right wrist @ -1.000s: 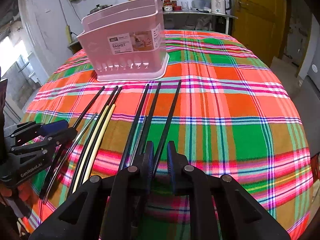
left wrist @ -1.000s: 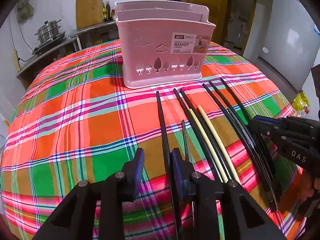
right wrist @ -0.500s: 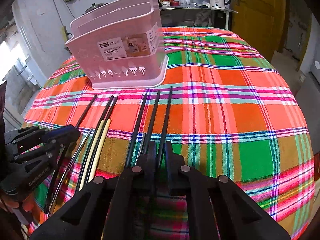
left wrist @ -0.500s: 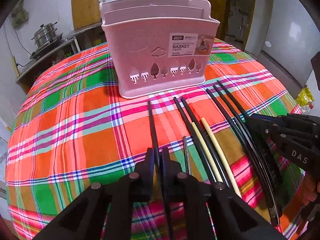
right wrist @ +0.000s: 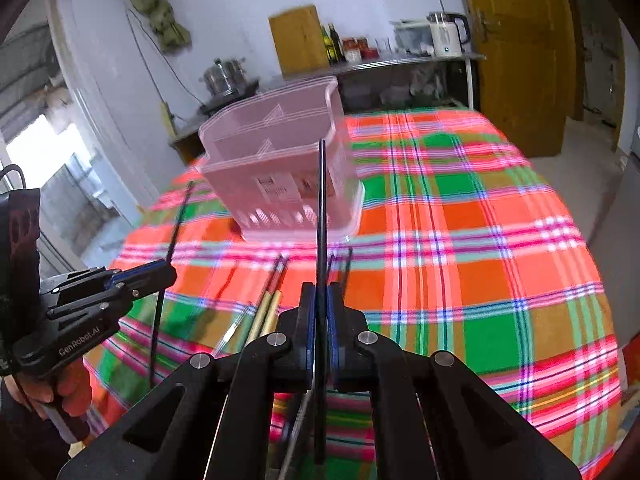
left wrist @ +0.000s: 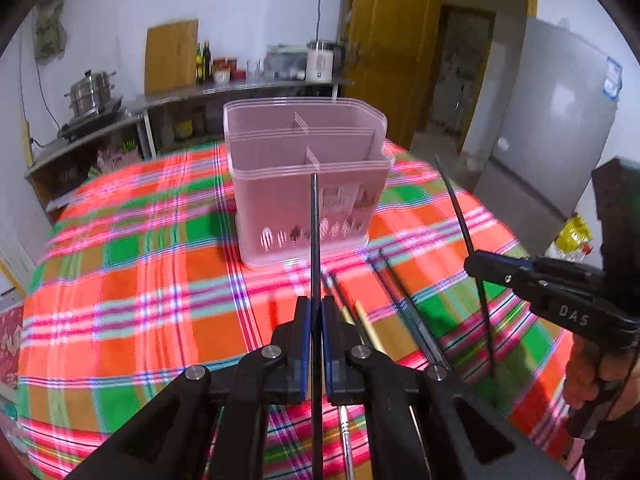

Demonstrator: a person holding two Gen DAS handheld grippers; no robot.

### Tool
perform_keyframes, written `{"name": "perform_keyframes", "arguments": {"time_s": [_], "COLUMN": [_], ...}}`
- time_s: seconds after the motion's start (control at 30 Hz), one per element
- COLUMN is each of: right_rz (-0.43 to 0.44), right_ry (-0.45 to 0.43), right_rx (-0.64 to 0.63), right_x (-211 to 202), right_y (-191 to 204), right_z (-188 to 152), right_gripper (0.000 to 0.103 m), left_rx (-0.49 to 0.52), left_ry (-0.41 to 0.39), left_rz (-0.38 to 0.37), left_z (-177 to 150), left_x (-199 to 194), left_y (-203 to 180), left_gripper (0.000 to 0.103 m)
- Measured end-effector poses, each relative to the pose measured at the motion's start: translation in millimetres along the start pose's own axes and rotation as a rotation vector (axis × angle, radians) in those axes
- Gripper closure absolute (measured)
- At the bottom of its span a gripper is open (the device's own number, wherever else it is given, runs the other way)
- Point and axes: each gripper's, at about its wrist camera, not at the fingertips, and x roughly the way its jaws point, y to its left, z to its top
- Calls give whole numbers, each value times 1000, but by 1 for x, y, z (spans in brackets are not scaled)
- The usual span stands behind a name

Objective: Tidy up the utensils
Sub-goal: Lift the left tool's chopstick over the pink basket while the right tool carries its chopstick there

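My left gripper (left wrist: 315, 310) is shut on a black chopstick (left wrist: 315, 232) and holds it lifted above the table, pointing at the pink divided utensil basket (left wrist: 306, 184). My right gripper (right wrist: 321, 300) is shut on another black chopstick (right wrist: 321, 208), also lifted toward the basket (right wrist: 276, 176). Each gripper shows in the other's view, the right one (left wrist: 474, 266) and the left one (right wrist: 168, 272). Cream chopsticks (left wrist: 366, 326), black chopsticks (left wrist: 404, 292) and a thin metal utensil (left wrist: 347, 436) lie on the plaid tablecloth.
The round table wears a red, green and orange plaid cloth (left wrist: 140, 300). Behind it stand a counter with pots and bottles (left wrist: 200, 76), a yellow door (left wrist: 384, 40) and a grey fridge (left wrist: 560, 120). A kettle (right wrist: 446, 34) stands on the counter.
Both grippers have risen from the table, each lifting a black chopstick clear of the row. The left gripper went from open to shut on its chopstick. The basket's inside compartments now show.
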Motion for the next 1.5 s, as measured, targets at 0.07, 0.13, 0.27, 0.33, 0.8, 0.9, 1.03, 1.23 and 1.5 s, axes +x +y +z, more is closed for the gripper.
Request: {"name": "perform_keyframes", "arguments": {"time_s": [0.07, 0.13, 0.27, 0.33, 0.8, 0.9, 1.03, 1.23, 1.5], "right_rz": [14, 19, 27, 27, 52, 65, 81, 98, 111], "right_ry": [-27, -54, -101, -124, -208, -242, -291, -369, -380], "right_rx": [-4, -12, -20, -29, -21, -2, 25, 66, 96], "right_x": [-10, -20, -37, -47, -55, -53, -52, -50, -15], "right_y": [3, 7, 11, 13, 27, 27, 28, 32, 35], "right_z": [5, 10, 20, 24, 65, 80, 101, 134, 155], "right_gripper": [97, 97, 97, 97, 97, 97, 97, 97, 97], "left_rx": [-2, -2, 5, 11, -24, -48, -82, -145, -175], "left_ry": [-29, -60, -101, -115, -165, -195, -237, -292, -294], "left_rz": [-9, -17, -22, -21, -38, -46, -52, -51, -33], "left_z": [7, 15, 27, 31, 78, 96, 119, 150, 169], "left_x": [-14, -29, -48, -56, -71, -75, -80, -78, -49], "left_y": [0, 0, 0, -1, 17, 24, 34, 53, 70], "left_gripper": [98, 98, 98, 98, 98, 98, 98, 98, 98]}}
